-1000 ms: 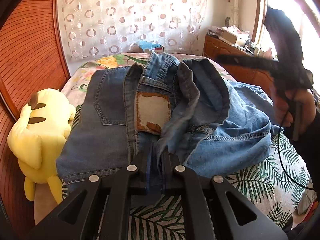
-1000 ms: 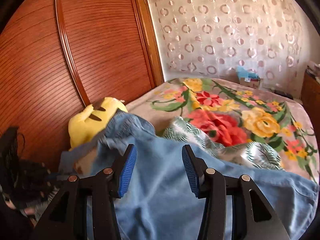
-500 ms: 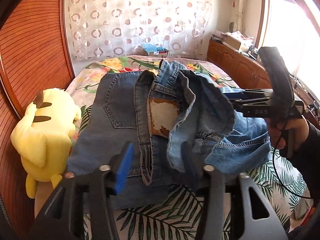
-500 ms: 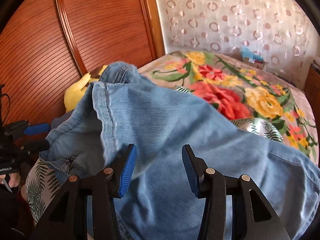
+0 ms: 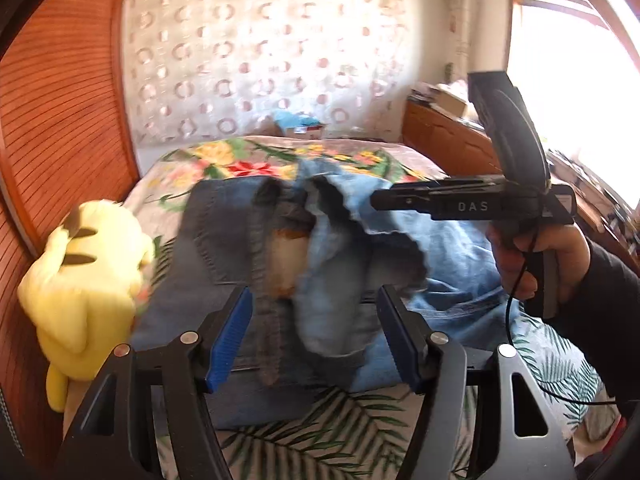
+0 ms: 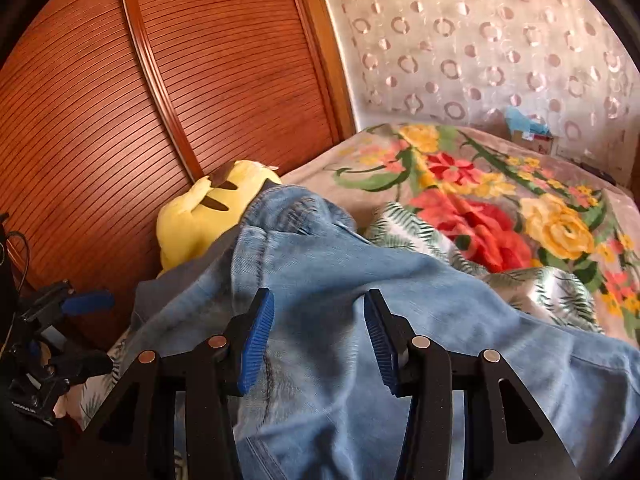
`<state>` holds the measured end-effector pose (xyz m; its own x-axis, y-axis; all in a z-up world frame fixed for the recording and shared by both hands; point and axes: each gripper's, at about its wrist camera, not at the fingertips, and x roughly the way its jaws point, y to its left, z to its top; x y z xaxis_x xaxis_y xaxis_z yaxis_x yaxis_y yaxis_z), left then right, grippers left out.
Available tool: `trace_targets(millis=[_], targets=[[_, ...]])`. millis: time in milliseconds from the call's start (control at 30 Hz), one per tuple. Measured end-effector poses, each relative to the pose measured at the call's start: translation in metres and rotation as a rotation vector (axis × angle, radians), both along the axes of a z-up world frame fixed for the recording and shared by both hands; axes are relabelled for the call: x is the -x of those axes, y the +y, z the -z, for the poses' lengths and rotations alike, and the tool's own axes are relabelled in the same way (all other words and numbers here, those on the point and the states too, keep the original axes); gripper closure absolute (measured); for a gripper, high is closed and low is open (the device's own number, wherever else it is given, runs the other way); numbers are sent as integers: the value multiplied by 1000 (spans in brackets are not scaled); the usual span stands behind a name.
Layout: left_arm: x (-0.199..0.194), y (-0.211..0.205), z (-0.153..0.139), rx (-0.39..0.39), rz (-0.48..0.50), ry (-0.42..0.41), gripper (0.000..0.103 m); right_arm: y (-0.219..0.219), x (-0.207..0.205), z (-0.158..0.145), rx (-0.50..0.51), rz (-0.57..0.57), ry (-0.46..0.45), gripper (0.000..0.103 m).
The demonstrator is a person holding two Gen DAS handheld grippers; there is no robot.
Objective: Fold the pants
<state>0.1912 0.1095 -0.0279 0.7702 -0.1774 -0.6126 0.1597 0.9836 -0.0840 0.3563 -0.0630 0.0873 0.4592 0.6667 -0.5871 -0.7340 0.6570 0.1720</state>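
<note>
Pants (image 5: 320, 264) heaped on floral bedspread (image 6: 480, 184) (wooden wardrobe (image 6: 120, 120) beside)

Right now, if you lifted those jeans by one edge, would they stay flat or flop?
Probably flop: the jeans already slump in soft folds on the bed. Likely heavyish for cloth, since the thick denim holds rounded humps. Unlikely to slip much; the weave looks coarse, though the left gripper is opening around a fold.

Counted: one pair of jeans (image 5: 224, 248), one yellow plush toy (image 5: 84, 280), one bed (image 5: 240, 164), two grippers (image 5: 312, 340).
</note>
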Motion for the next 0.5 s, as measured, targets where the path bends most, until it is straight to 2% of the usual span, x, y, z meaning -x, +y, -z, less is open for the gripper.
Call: trace_targets(millis=[133, 233, 300, 333, 367, 400, 433, 467, 500], targets=[[-10, -29, 9, -22, 86, 17, 37, -31, 24, 5, 12, 50, -23, 54], [-23, -43, 25, -62, 114, 68, 37, -47, 43, 7, 27, 85, -39, 54], [-29, -48, 36, -92, 118, 100, 44, -56, 59, 4, 31, 100, -41, 54], [-32, -49, 40, -117, 103, 110, 51, -64, 68, 3, 34, 107, -42, 54], [-32, -49, 43, -133, 91, 111, 64, -71, 77, 2, 38, 114, -44, 54], [-32, -46, 44, -134, 84, 112, 72, -75, 85, 0, 43, 118, -46, 54], [-31, -43, 43, -125, 73, 110, 88, -79, 91, 1, 52, 123, -48, 54], [-29, -38, 40, -106, 64, 101, 96, -83, 97, 3, 60, 128, -48, 54], [-25, -32, 36, -89, 55, 89, 98, -87, 103, 4, 65, 130, -46, 54]])
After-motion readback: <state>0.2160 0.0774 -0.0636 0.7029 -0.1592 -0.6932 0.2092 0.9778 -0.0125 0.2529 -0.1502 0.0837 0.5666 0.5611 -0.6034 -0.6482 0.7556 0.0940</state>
